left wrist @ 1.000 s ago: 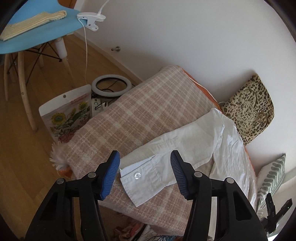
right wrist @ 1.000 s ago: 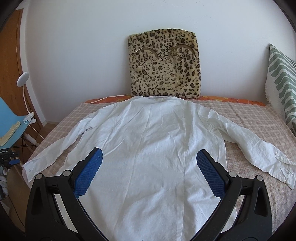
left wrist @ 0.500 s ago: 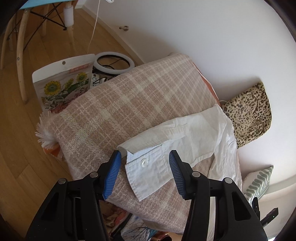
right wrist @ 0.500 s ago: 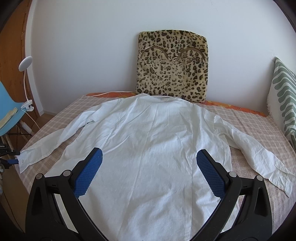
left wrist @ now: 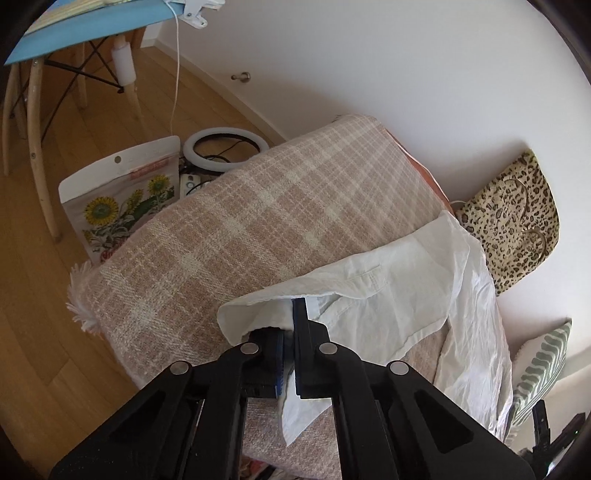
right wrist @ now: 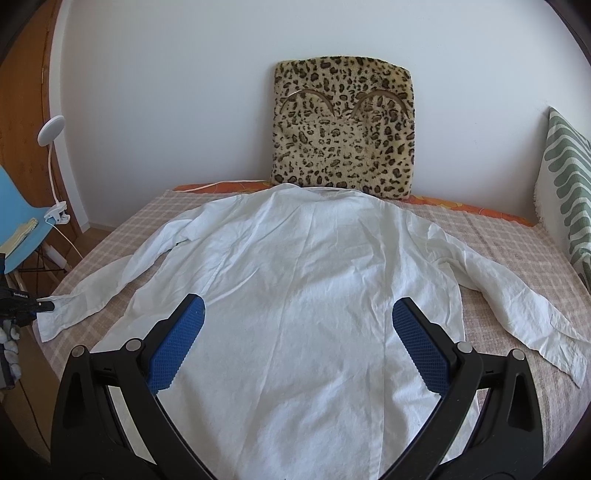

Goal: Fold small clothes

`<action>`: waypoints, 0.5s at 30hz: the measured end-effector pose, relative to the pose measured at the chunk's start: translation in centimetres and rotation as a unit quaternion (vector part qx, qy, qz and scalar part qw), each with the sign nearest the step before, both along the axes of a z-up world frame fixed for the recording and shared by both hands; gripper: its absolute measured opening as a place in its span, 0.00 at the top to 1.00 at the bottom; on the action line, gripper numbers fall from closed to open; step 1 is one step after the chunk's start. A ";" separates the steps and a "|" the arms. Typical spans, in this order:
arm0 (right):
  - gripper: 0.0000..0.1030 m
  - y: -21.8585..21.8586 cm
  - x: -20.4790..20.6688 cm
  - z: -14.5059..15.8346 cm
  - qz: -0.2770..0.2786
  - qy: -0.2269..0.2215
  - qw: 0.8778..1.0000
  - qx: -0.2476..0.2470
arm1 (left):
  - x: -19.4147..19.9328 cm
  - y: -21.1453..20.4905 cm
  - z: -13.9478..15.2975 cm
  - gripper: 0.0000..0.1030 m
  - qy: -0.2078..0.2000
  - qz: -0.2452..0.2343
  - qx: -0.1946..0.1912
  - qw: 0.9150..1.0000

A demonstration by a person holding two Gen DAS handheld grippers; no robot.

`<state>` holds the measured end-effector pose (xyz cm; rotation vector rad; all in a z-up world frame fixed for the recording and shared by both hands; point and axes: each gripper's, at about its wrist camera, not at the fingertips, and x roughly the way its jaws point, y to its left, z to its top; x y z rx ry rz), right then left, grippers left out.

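- Your left hand-held gripper (left wrist: 293, 343) is clenched on the cuff of the shirt (right wrist: 295, 295) sleeve, at the left edge of the bed (left wrist: 258, 206).
- Your right hand-held gripper (right wrist: 297, 332) is released and hangs above the back of the shirt.
- The shirt lies spread flat on the bed, its collar near the leopard cushion (right wrist: 343, 125).

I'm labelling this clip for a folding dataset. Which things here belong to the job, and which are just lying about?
In the job:
white shirt
left gripper, shut on the shirt's cuff
right gripper, open above the shirt

Lying about:
leopard-print cushion
green-patterned pillow
ring light
sunflower bag
blue chair
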<state>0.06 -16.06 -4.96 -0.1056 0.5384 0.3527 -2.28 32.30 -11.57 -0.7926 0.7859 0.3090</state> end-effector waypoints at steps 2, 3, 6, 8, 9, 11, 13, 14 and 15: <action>0.00 0.1 -0.2 0.0 0.002 -0.001 1.000 0.000 | -0.3 -1.1 1.7 0.99 -0.026 -0.020 0.044 0.998; 0.00 0.2 -0.3 0.1 0.003 -0.003 1.000 -0.001 | -0.4 -2.0 2.6 0.99 -0.036 -0.034 0.068 0.996; 0.00 1.1 -0.1 0.4 0.010 -0.003 1.000 -0.010 | -0.6 -4.9 4.7 0.98 -0.057 -0.079 0.137 0.986; 0.00 2.3 0.6 0.9 0.032 0.011 0.999 -0.010 | -0.5 -6.8 5.4 0.98 -0.062 -0.107 0.175 0.977; 0.00 2.8 1.2 1.2 0.045 0.024 0.999 -0.003 | -0.5 -7.7 5.6 0.98 -0.066 -0.122 0.191 0.972; 0.00 4.6 2.8 2.0 0.085 0.059 0.994 0.014 | -0.3 -9.5 5.7 0.98 -0.069 -0.151 0.226 0.960; 0.00 7.2 4.8 2.6 0.126 0.097 0.987 0.031 | -0.2 -11.3 5.4 0.98 -0.069 -0.181 0.256 0.947; 0.00 9.0 5.8 2.8 0.155 0.122 0.980 0.038 | -0.2 -12.3 5.3 0.98 -0.068 -0.198 0.274 0.939; 0.00 10.7 6.6 2.7 0.180 0.145 0.972 0.043 | -0.2 -13.3 5.1 0.98 -0.068 -0.213 0.289 0.931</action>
